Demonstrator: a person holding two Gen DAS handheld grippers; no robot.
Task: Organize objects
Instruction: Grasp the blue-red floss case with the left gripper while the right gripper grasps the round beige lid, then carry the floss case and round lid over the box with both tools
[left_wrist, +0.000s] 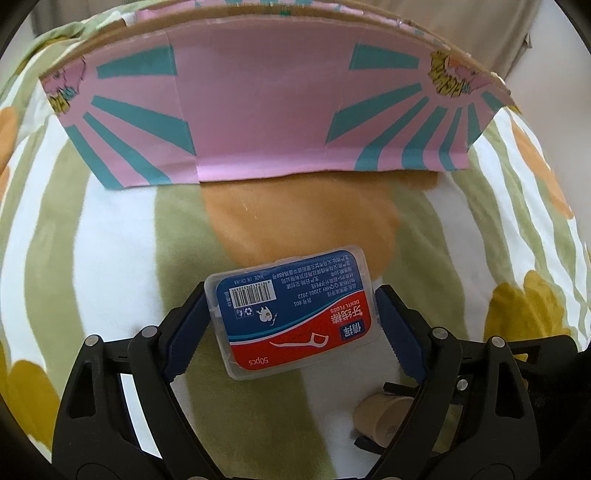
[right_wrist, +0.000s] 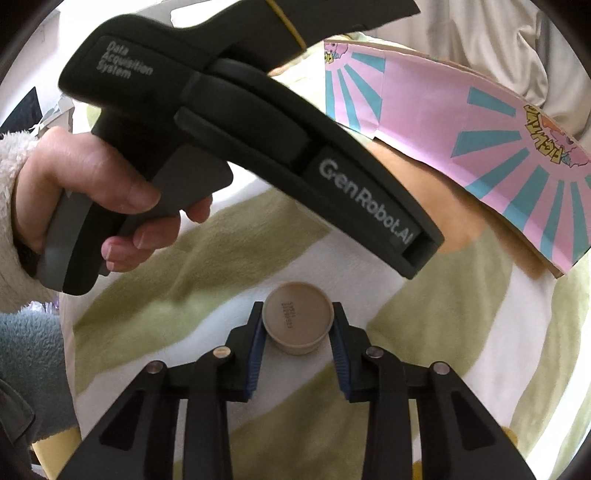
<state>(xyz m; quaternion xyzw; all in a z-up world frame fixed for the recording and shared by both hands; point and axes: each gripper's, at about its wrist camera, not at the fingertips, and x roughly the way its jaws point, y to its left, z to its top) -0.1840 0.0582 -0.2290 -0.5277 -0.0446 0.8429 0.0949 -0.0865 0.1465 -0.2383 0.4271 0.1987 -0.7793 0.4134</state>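
Note:
A clear plastic dental floss box (left_wrist: 295, 314) with a blue and red label sits between the blue pads of my left gripper (left_wrist: 291, 295), which press on its two short sides. My right gripper (right_wrist: 298, 310) is shut on a small round beige jar (right_wrist: 297, 317), its pads against the jar's sides just above the bedspread. The same jar (left_wrist: 384, 417) shows at the lower right of the left wrist view. A cardboard box with a pink flap and teal rays (left_wrist: 258, 110) stands open just beyond the floss box, and its flap (right_wrist: 443, 122) also appears at the upper right of the right wrist view.
Everything rests on a soft bedspread (left_wrist: 110, 240) patterned in green, white and orange. In the right wrist view the left gripper's black body (right_wrist: 258, 122) crosses above the jar, held by a hand (right_wrist: 110, 206) in a fleecy sleeve. Beige fabric (left_wrist: 461, 22) lies behind the box.

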